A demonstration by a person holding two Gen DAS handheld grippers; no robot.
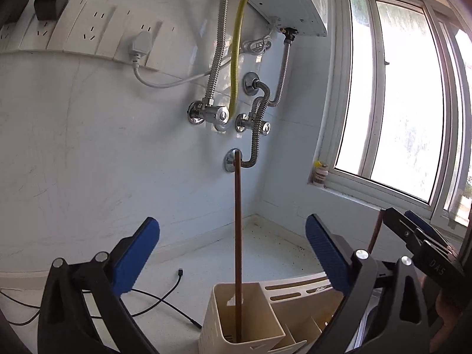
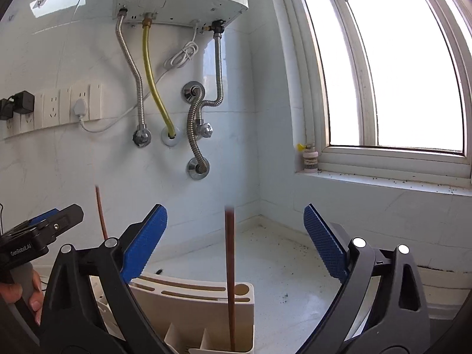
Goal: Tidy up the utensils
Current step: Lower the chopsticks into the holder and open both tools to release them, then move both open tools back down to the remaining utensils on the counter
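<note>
Both the left gripper (image 1: 233,253) and the right gripper (image 2: 236,242) stand wide open, each with a brown chopstick (image 1: 237,236) upright between its jaws, already dropped into the cream holder (image 1: 244,318), so next both should withdraw upward.

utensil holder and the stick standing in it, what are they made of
Utensil holder: likely moulded plastic, matte cream, with thin even walls and punched slots. Stick: probably wood or bamboo, smooth reddish-brown, slim and straight; a chopstick by its look, though lacquered plastic can't be ruled out.

left gripper (image 1: 233,253) jaws spread wide, right gripper (image 2: 236,242) likewise
</note>
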